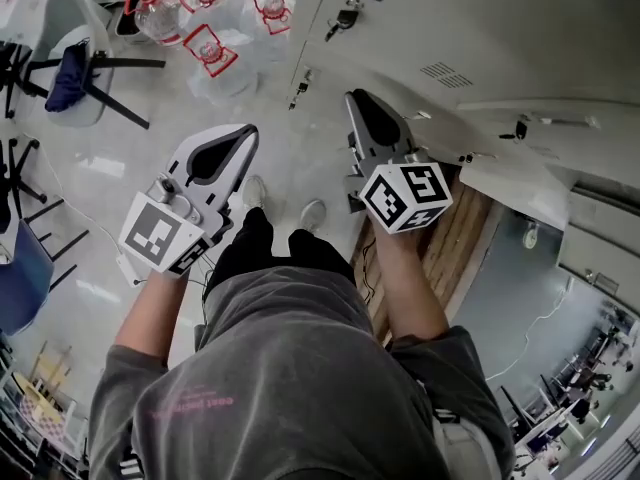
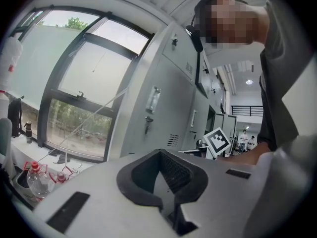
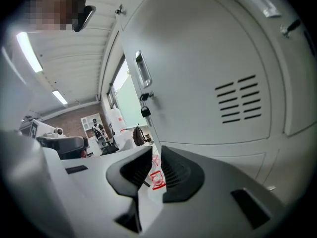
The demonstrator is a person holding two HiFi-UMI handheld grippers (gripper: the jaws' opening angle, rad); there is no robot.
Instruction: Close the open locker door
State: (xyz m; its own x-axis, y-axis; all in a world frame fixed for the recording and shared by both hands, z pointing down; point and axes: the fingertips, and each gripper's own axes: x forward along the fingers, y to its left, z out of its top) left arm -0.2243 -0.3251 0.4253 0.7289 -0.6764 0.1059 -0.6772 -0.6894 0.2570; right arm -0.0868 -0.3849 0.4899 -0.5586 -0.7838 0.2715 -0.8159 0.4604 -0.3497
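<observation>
**Location.** The door [image 1: 515,180] is judged to be the pale panel standing out from the locker row [image 1: 470,28], just right of the right gripper [image 1: 351,98] and toward the row's right end. The hinge edge cannot be confirmed.

**Handling.** The door is probably painted sheet metal: light, stiff, smooth, and free-swinging on its hinges. No grasp should be needed. Push with a flat side of a gripper on the outer face, near the free edge, where leverage is greatest. A hard shove may make it rebound, so press until the latch seats.

**Gripper state.**
- Left gripper [image 1: 247,133]: jaws together, nothing held.
- Right gripper: jaws slightly apart, nothing between them.

**View coverage.**
- Only the head view shows both grippers side by side, the floor [image 1: 290,168] and the bottles [image 1: 210,48].
- The right gripper view shows a closed door [image 3: 198,83] close up, with its handle [image 3: 143,69], padlock [image 3: 145,111] and vent slots [image 3: 237,99]. It does not show the open door.
- The left gripper view looks along the row beside a window [image 2: 74,83]. A dark gap [image 2: 215,119] shows beyond the right gripper's marker cube [image 2: 218,140] and is probably the open compartment.
</observation>
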